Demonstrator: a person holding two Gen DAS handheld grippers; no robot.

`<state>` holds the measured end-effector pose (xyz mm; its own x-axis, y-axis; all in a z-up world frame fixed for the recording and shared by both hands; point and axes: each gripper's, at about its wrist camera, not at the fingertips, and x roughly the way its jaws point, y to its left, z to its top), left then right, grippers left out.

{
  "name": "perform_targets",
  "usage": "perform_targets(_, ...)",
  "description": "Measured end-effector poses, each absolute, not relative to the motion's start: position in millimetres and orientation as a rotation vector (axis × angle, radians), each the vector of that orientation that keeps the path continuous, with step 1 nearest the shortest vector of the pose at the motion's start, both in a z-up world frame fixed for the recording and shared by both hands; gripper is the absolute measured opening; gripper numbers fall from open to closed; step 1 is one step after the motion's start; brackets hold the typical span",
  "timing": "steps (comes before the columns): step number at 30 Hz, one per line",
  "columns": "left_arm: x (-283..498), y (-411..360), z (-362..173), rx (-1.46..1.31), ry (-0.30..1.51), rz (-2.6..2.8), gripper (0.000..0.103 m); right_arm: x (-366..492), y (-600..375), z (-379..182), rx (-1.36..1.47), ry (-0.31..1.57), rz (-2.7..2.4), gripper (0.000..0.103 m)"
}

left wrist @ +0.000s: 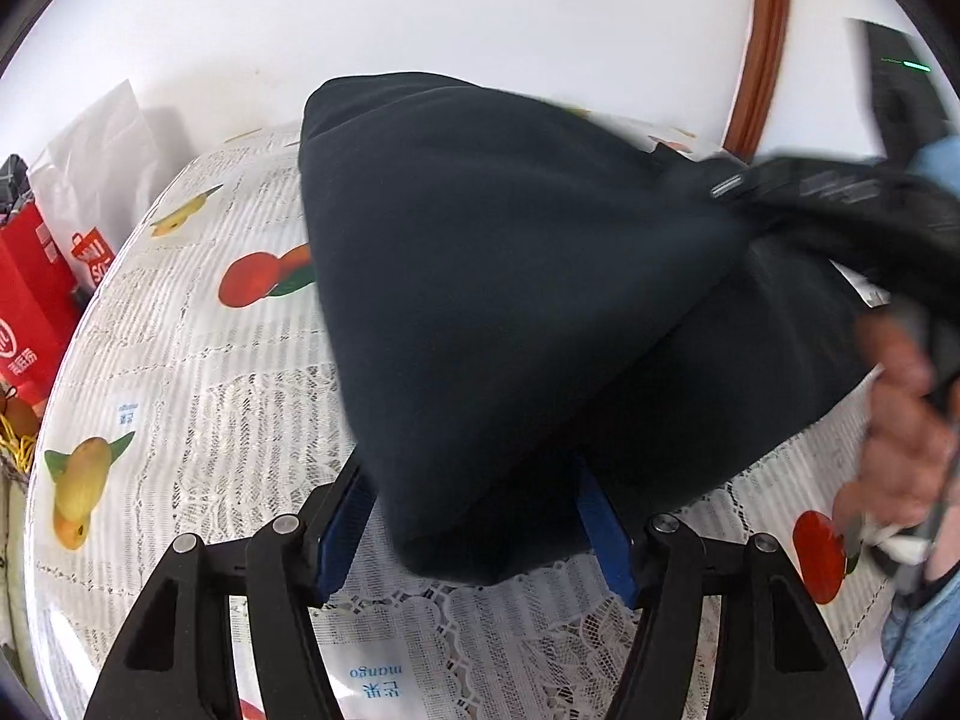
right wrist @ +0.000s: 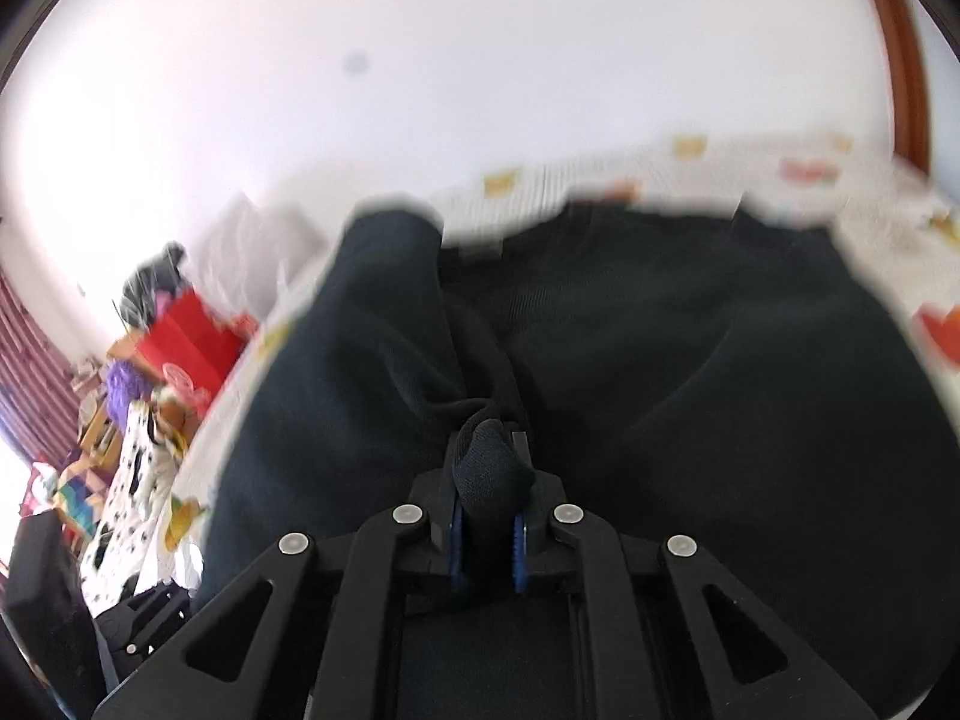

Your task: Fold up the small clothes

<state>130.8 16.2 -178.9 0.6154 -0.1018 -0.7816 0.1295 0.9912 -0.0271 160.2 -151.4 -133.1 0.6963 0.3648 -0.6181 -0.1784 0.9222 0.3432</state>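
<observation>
**Dark garment lifted over the fruit-print counter**

While the right gripper (right wrist: 487,480) pinches a bunched corner of the dark navy knitted garment (left wrist: 516,300) between its blue-padded fingers (right wrist: 457,531), which stand narrow and clamped on the cloth, the left gripper (left wrist: 477,522) stands with its fingers wide apart. Between the left gripper's blue pads hangs the lower fold of the garment, yet the pads do not press on it; a gap shows on each side.

In the left wrist view the garment rises in a broad tent shape over the round counter (left wrist: 198,408), which is covered with a white lace-edged cloth printed with mangoes, red fruit and newsprint text. Its upper right part is drawn toward the right gripper, seen blurred at the right edge, with the person's hand (left wrist: 900,408) and a light blue sleeve (left wrist: 918,642) below it.

From the right wrist view the garment spreads across most of the counter, a collar with a label visible at its far edge. A red paper bag (left wrist: 30,300) and a white plastic bag (left wrist: 96,144) stand beside the counter at the left, against a white wall (left wrist: 480,12).
</observation>
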Motion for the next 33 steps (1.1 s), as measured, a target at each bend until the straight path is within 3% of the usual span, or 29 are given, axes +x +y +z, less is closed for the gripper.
perform_targets(7,135,21,-183,0.028,0.894,-0.121,0.066,84,-230,-89,0.357,0.462,0.246,0.010)
perform_targets(12,133,20,-183,0.034,0.886,-0.121,0.066,75,-242,-135,0.301,0.655,0.175,0.011)
perform_targets(16,133,25,-186,0.025,0.883,-0.146,0.066,83,-249,-150,0.366,0.730,0.202,0.024)
perform_targets(18,133,28,-184,0.008,0.890,-0.200,0.070,90,-249,-145,0.367,0.725,0.197,0.036)
perform_targets(19,133,27,-183,0.003,0.895,-0.223,0.072,95,-249,-141,0.358,0.732,0.195,0.047)
perform_targets(23,138,15,-181,0.011,0.908,-0.277,0.072,122,-243,-132,0.328,0.763,0.243,0.052)
perform_targets(30,145,-7,-188,0.073,0.899,-0.221,0.075,179,-224,-151,0.322,0.879,0.275,0.052)
perform_targets(31,144,-7,-188,0.072,0.899,-0.220,0.075,182,-221,-149,0.314,0.871,0.281,0.045)
perform_targets(32,144,-9,-188,0.072,0.900,-0.219,0.075,183,-219,-150,0.309,0.873,0.301,0.023)
perform_targets(33,145,-9,-188,0.072,0.901,-0.216,0.075,186,-217,-151,0.311,0.881,0.329,0.015)
